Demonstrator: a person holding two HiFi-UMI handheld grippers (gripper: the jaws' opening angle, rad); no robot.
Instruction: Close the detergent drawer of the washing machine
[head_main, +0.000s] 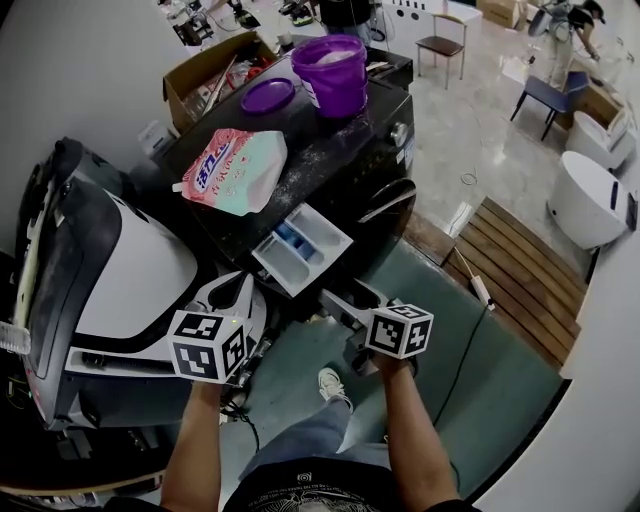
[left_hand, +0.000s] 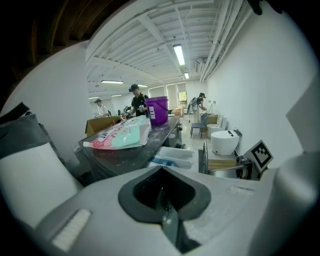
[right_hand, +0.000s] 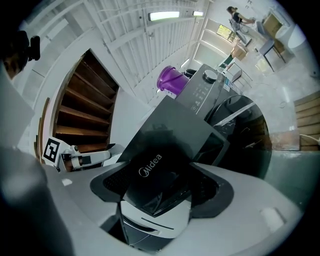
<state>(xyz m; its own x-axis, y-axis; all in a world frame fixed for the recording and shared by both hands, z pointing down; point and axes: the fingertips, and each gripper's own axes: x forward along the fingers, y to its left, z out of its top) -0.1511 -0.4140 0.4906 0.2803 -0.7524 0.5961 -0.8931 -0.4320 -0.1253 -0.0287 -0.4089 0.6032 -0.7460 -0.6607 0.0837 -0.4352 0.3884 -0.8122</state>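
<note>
The black washing machine (head_main: 335, 150) has its white detergent drawer (head_main: 300, 250) pulled out toward me, with a blue compartment inside. My right gripper (head_main: 336, 300) is at the drawer's near end. In the right gripper view the drawer's black front panel (right_hand: 155, 170), marked Midea, fills the gap between the jaws of the right gripper (right_hand: 160, 200), which looks shut on it. My left gripper (head_main: 240, 292) hangs left of the drawer, apart from it. In its own view the left gripper (left_hand: 165, 200) is shut and empty, with the drawer (left_hand: 172, 156) ahead.
A pink detergent pouch (head_main: 235, 168), a purple bucket (head_main: 333, 72) and a purple lid (head_main: 268, 95) sit on the machine's top. A white and black appliance (head_main: 120, 270) stands at the left. A wooden platform (head_main: 520, 270) and green mat (head_main: 490, 400) lie right. People work at the back.
</note>
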